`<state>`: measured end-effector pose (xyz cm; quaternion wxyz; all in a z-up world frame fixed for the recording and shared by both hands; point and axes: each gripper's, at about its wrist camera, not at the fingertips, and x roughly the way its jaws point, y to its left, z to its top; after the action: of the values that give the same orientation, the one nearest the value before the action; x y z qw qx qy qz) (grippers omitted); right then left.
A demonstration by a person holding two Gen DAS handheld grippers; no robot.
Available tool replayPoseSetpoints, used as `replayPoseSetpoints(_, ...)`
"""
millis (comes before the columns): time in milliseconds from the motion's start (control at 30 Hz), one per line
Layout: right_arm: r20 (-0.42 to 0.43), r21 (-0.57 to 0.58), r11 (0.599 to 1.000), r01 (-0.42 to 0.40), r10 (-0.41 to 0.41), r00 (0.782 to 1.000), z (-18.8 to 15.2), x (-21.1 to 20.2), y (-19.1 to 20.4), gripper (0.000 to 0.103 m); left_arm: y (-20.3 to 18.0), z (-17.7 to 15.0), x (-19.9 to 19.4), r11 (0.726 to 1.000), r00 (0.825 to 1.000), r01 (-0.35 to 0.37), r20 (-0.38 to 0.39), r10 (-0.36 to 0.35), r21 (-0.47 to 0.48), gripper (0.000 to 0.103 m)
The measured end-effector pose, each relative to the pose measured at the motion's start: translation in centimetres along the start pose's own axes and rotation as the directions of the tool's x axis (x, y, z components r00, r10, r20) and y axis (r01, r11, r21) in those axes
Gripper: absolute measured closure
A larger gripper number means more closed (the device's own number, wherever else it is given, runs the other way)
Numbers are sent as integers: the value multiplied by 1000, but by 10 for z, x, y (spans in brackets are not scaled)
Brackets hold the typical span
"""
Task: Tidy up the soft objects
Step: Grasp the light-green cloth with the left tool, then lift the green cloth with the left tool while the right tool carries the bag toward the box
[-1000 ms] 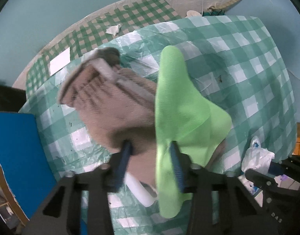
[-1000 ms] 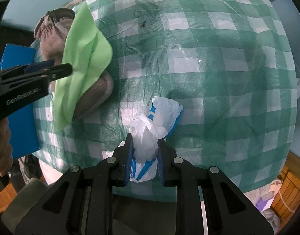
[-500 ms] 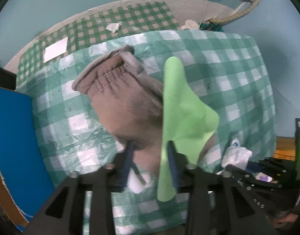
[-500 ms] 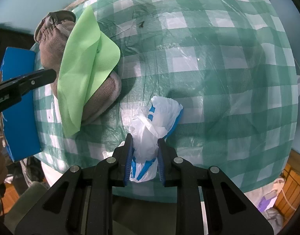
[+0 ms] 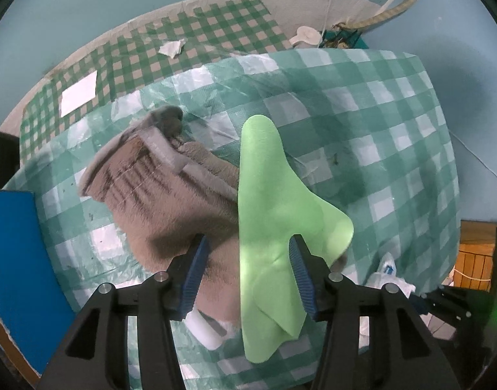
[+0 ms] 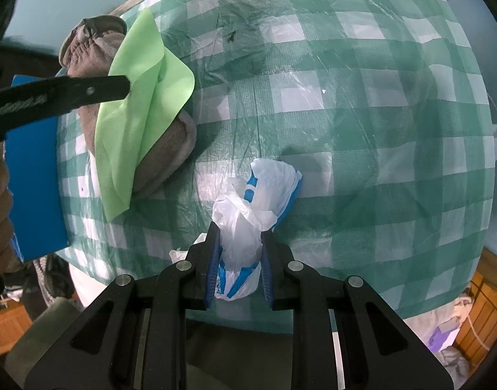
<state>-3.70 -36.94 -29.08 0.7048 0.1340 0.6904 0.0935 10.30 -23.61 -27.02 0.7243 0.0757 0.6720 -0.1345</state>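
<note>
Green cloth (image 5: 274, 214) lies released between the left gripper's (image 5: 248, 276) just-opened jaws; it should lift straight off while the right gripper (image 6: 238, 266) clamps the plastic bag (image 6: 258, 201).

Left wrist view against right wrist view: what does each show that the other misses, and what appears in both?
Only the left wrist view shows the left gripper from behind, jaws apart and just opening over the pile, plus a second checked cloth beyond the table. Only the right wrist view shows the right gripper shut on the white and blue plastic bag. Both show the green cloth draped over the brown fleece garment, the blue board, and the green checked tablecloth.
</note>
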Motion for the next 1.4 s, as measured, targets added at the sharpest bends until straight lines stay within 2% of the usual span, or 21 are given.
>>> replayPoseSetpoints(300,-7,-11,1000,-13,13,1000,3,0,-4,82,-3,7,17,1000,999,-7,-36,8,10,50)
replayPoseSetpoints(400,-9,-19,1000,-11,11,1000,3,-1,-3,82,-3,5,17,1000,1000,-8,-24,8,8,67)
replayPoseSetpoints(467,-10,-22,1000,-11,11,1000,3,-1,-2,82,-4,5,16,1000,1000,11,-14,-11,9,83)
replayPoseSetpoints(567,-9,-26,1000,-9,9,1000,3,0,-1,82,-9,3,15,999,999,31,-4,-31,22,96)
replayPoseSetpoints(633,-8,-29,1000,-5,5,1000,3,0,0,82,-14,0,15,999,1000,28,4,-28,41,99)
replayPoseSetpoints(900,10,-38,999,24,-24,1000,-1,0,6,82,-17,-11,8,992,993,115,18,-116,55,100)
replayPoseSetpoints(1200,50,-30,999,46,-44,998,-2,-8,8,82,-13,-21,-20,986,985,157,67,-161,63,100)
replayPoseSetpoints(1400,78,-33,998,50,-47,996,0,-17,12,83,-13,-34,-38,984,984,154,80,-161,86,100)
